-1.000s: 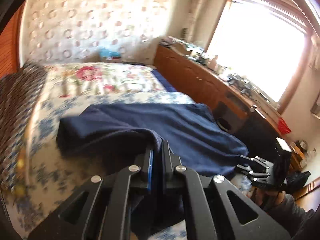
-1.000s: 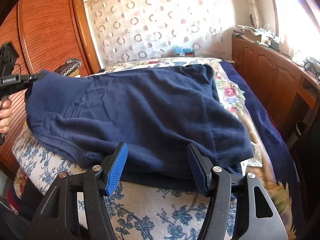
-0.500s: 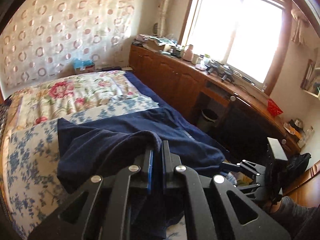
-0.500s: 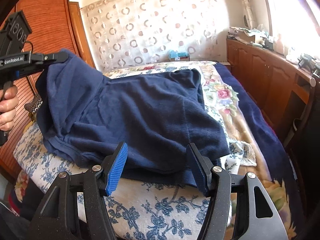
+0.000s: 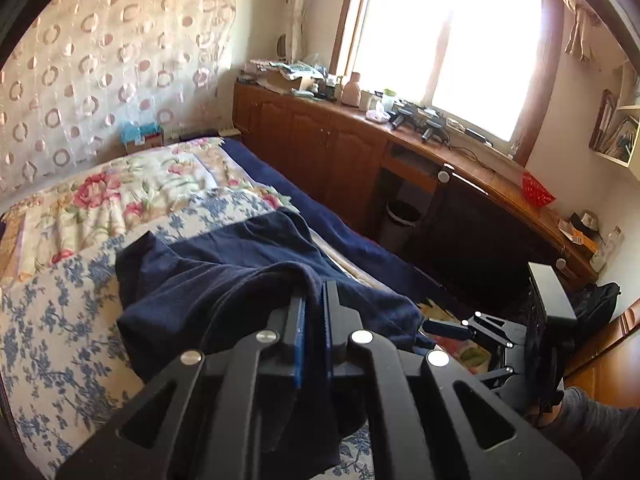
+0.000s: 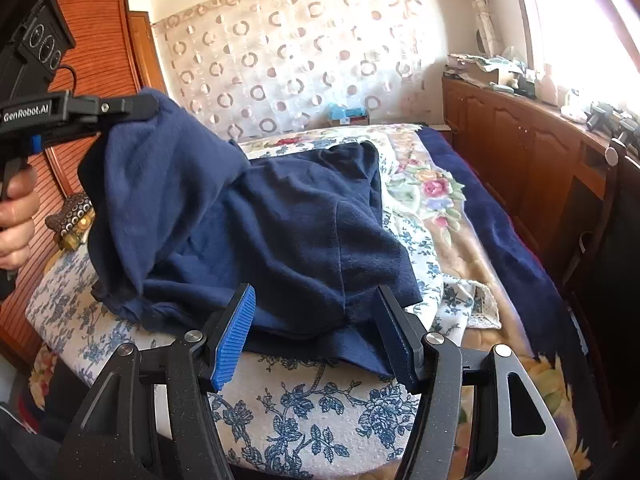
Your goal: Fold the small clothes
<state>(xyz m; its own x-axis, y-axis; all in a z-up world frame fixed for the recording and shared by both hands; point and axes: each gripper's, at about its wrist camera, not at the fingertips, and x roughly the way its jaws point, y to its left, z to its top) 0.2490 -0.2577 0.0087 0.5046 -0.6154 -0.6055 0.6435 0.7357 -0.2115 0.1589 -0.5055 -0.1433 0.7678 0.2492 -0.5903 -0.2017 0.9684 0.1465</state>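
Observation:
A navy blue garment (image 6: 288, 232) lies on the bed's blue-flowered sheet (image 6: 304, 404). My left gripper (image 5: 313, 304) is shut on one edge of the garment (image 5: 224, 280) and holds it lifted above the bed. In the right wrist view that gripper (image 6: 132, 106) is at the upper left with cloth hanging from it. My right gripper (image 6: 316, 320) is open, its jaws on either side of the garment's near hem, low over the sheet. It also shows in the left wrist view (image 5: 472, 328) at the lower right.
A wooden cabinet run (image 5: 360, 152) with clutter under the window lines the bed's right side. A wooden wardrobe (image 6: 104, 64) stands at the left. A dark blue blanket (image 6: 504, 232) and a rose-pattern quilt (image 5: 120, 192) cover the far bed.
My left gripper has lifted its edge of the garment higher and carried it over toward the right, doubling the cloth on itself. The right gripper has stayed open by the near hem.

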